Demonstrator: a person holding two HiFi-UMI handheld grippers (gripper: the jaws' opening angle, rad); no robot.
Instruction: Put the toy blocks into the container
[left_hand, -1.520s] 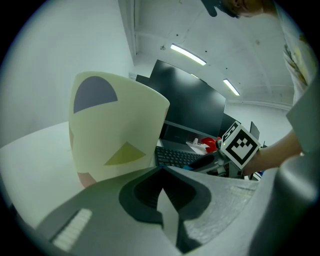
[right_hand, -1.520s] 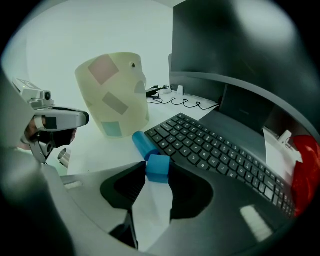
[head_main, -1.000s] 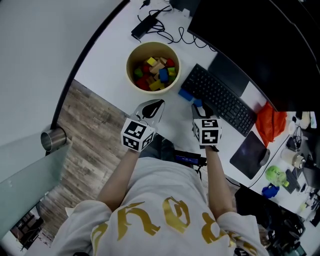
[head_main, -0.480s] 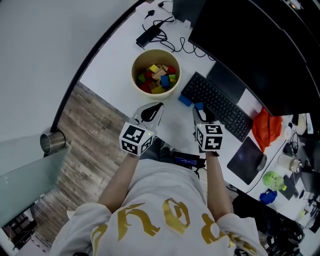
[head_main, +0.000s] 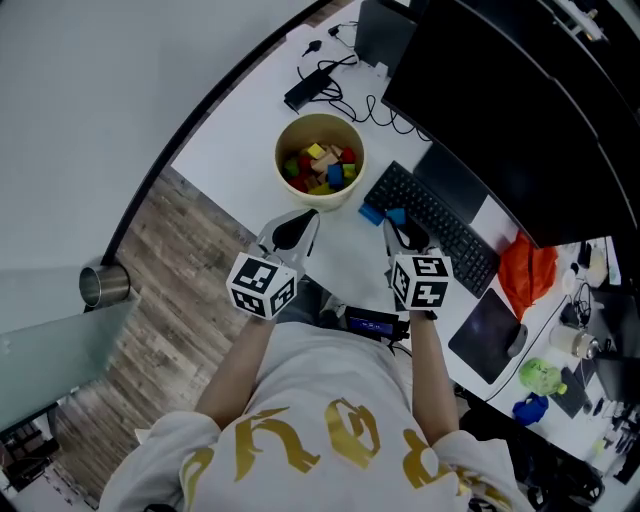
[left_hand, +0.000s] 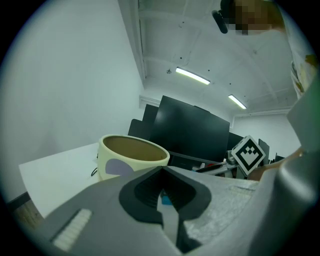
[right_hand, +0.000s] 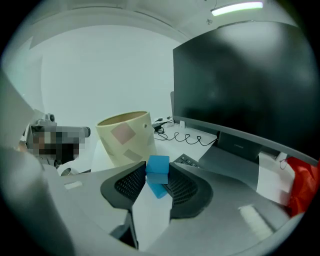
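Showing the pick-up step: right gripper (right_hand: 158, 169) clamps a blue toy block (right_hand: 158, 163) near the cream container (head_main: 318, 199). Left gripper (left_hand: 161, 171) has its jaws together, empty. Next, judged: lift over the rim and release; another blue block (head_main: 371, 214) lies on the desk (head_main: 240, 130).

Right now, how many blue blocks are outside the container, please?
2: a held block in the right gripper; a loose block on the desk beside the keyboard. Others may be hidden.
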